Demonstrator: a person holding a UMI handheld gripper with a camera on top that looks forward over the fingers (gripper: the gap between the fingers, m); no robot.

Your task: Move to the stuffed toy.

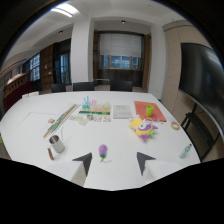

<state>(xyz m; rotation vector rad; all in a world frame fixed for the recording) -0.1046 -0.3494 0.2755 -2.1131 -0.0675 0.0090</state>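
Approach incomplete: tool (114, 161) spread wide and empty, stuffed toy (143, 128) ahead and rightward on the counter (30, 130) (small purple item (102, 150) nearer).

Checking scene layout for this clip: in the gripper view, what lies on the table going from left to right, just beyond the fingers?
Metal cup → small purple toy, ahead of the open gripper → yellow-and-purple stuffed toy → plastic bottle at the table edge.

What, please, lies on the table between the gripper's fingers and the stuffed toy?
In the gripper view, nothing: bare white table runs from the open gripper to the stuffed toy. The small purple object sits aside, just ahead between the fingers.
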